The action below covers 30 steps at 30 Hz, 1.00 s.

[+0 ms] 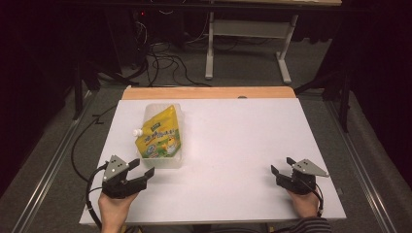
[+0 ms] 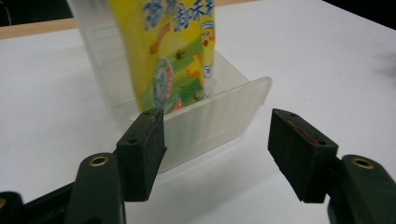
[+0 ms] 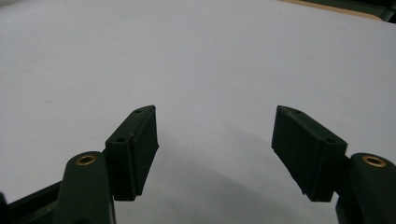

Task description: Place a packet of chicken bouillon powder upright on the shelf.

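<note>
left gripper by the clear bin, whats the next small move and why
Probably ease the left gripper forward so its open jaws straddle the near wall of the clear bin. Nothing is between them yet, the wall sits just ahead, and the yellow pouch lies inside the bin.

I see a white table [image 1: 233, 145] with a wooden far edge, cables [image 1: 160, 63] on the floor beyond, and a grey desk frame [image 1: 248, 34]
</note>
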Available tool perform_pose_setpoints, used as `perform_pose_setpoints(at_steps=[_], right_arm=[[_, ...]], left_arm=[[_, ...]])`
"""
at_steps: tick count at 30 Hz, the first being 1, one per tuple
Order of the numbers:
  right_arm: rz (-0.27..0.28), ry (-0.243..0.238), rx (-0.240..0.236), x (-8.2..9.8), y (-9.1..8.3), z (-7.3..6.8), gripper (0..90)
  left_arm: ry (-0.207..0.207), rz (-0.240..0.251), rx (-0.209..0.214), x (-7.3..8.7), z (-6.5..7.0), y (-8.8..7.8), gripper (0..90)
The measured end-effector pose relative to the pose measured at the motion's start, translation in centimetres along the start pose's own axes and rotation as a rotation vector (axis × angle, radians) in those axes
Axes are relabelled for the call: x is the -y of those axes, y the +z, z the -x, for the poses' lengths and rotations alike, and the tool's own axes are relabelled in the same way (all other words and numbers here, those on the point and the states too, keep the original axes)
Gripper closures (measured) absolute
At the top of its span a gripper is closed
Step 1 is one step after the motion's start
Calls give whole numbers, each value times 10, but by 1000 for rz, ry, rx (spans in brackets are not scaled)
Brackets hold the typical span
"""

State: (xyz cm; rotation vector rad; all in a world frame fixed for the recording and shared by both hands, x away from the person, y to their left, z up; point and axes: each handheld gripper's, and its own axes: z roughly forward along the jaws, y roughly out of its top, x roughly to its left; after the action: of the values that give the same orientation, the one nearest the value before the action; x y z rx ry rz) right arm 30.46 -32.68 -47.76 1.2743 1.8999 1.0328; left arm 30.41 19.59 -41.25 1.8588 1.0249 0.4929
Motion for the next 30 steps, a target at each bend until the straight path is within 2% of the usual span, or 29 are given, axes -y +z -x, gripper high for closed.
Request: perform_pose_setpoints(at_steps=[14, 16, 30], right_arm=[[-1, 4, 0, 0, 0, 0, 323], [-1, 1, -1, 0, 0, 0, 324], [0, 0, -5, 0, 0, 0, 324]], left_arm=[[52, -7, 64, -6, 23, 17, 373], [54, -17, 90, -6, 28, 22, 373], [82, -21, 162, -14, 49, 43, 372]])
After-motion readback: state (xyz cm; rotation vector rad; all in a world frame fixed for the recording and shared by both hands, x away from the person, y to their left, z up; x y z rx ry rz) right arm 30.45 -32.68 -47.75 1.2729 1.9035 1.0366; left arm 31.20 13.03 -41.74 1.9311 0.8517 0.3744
